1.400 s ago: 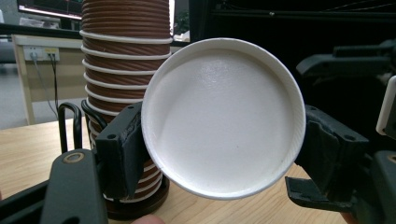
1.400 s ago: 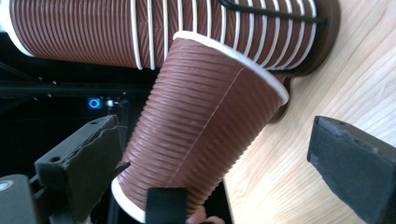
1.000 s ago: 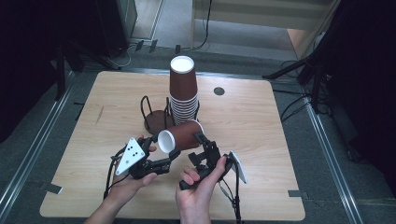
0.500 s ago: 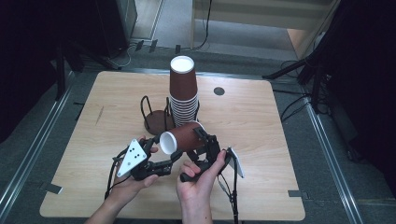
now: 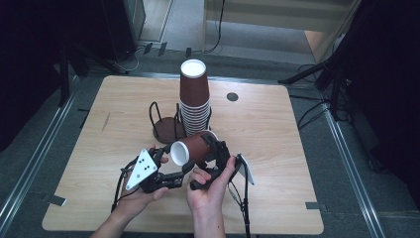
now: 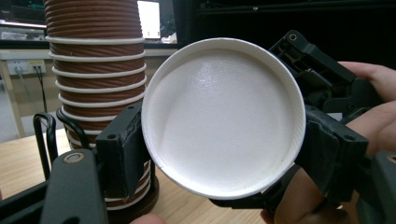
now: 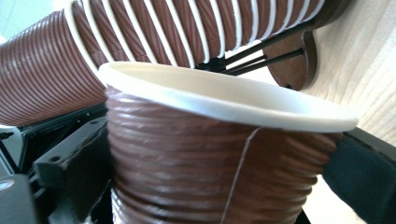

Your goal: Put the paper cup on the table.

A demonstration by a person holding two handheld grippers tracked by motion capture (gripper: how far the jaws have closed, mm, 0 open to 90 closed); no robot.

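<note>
High view shows the table [image 5: 277,148], the largest thing, with a tall stack [image 5: 194,99] of brown cups at about 12 o'clock from the hands. Just at 9 o'clock of the stack stands an empty wire holder [image 5: 166,124]. Near the table's front edge, at 6 o'clock of the stack, both grippers hold one loose cup [image 5: 195,148] on its side, with its white bottom toward 9 o'clock.

The right gripper [image 5: 218,156] is closed around the ribbed wall of the cup. The left gripper [image 5: 171,171] is closed as far as it goes; its one jaw lies against the bottom rim, so I judge that it pinches this rim.

To do this step well, I think the person should keep the squeeze light, because paper bends easily, and let one gripper go only when the other grip is sure.

Hidden: the cup covers the left gripper's second jaw, and the cup's mouth faces away.
</note>
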